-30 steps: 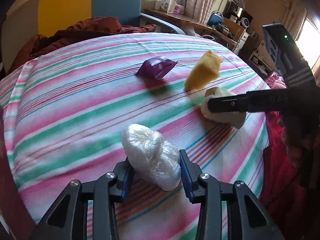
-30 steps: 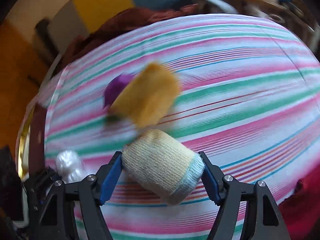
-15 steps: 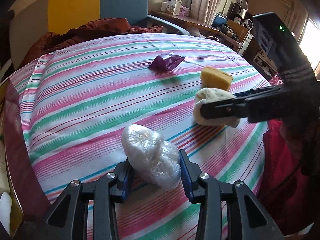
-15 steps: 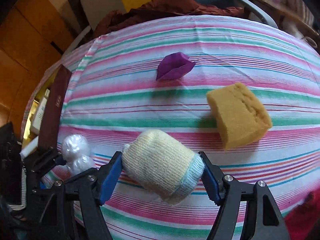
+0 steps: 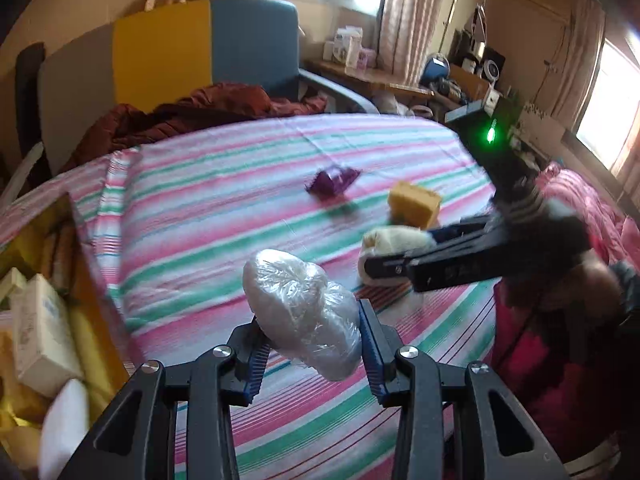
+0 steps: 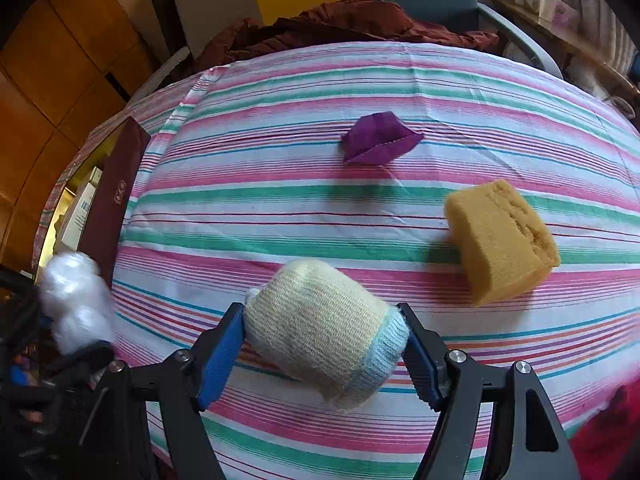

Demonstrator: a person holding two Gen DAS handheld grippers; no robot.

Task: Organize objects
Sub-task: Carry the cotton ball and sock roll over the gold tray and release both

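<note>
My left gripper (image 5: pixel 310 344) is shut on a crumpled clear plastic bag (image 5: pixel 304 312), held above the striped bedsheet (image 5: pixel 208 208). The bag (image 6: pixel 76 300) also shows blurred at the left edge of the right wrist view. My right gripper (image 6: pixel 324 346) is shut on a rolled cream sock with a pale blue cuff (image 6: pixel 320 328); the same sock (image 5: pixel 394 244) appears right of the bag in the left wrist view. On the sheet lie a yellow sponge (image 6: pixel 502 240) and a purple pouch (image 6: pixel 378 142), both apart from the grippers.
An open box (image 5: pixel 52 308) with cartons and packets stands at the bed's left side, its dark red flap (image 6: pixel 116 200) raised. A dark red quilt (image 5: pixel 192 116) is heaped at the far end before a yellow and blue chair (image 5: pixel 208 48). Pink bedding (image 5: pixel 580 200) lies to the right.
The sponge, in mid-air a second ago, has landed and lies still on the sheet. My left gripper has risen and swung left with the bag, bringing the box into view. Both grips are unchanged.
</note>
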